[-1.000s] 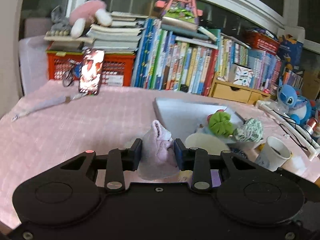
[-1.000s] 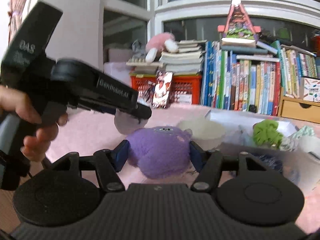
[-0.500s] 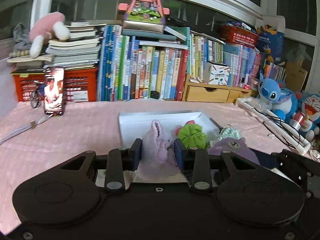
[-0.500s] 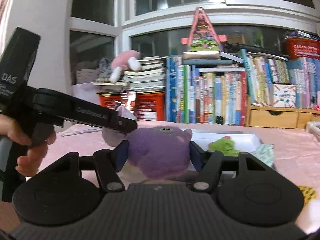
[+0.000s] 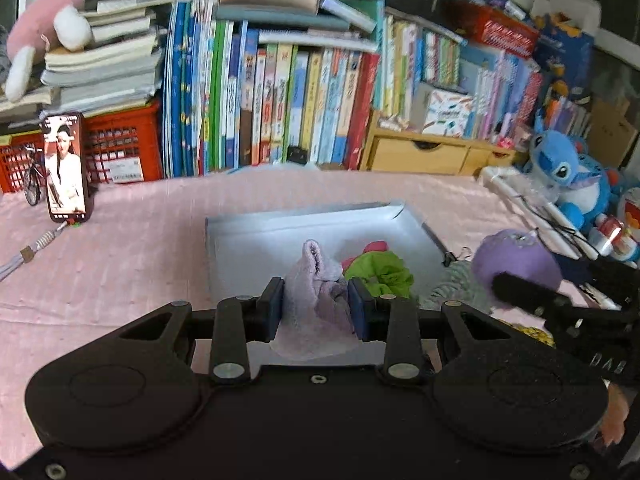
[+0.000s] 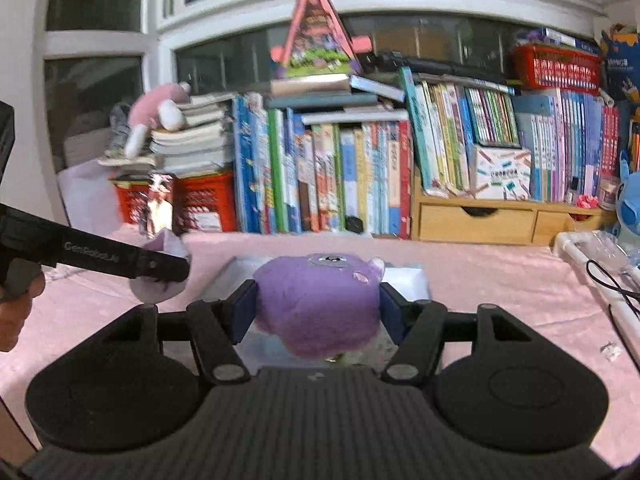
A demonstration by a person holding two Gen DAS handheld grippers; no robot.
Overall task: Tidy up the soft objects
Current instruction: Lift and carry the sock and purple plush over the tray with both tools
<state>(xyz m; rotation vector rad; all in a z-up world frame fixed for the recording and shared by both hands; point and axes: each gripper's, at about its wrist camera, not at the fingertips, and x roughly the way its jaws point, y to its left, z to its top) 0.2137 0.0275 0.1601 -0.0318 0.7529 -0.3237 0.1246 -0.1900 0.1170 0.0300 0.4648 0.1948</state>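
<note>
Left hand-held gripper [image 5: 316, 306] tilts downward, pinching lilac cloth [image 5: 314, 304] — right hand-held gripper [image 6: 318, 306] clamps purple plush [image 6: 318, 304].

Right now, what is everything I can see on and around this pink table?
White tray: one, on the pink tablecloth.
Green soft toy: one, inside tray.
Phone: one, lit, propped at left.
Books: many, multicoloured, along back.
Red crates: two, beneath stacked books.
Pink plush: one, atop stacked books.
Blue plush: one, far right.
Wooden drawers: one unit, back.
Lilac cloth toy: one, in left claw.
Purple plush: one, in right claw.
</note>
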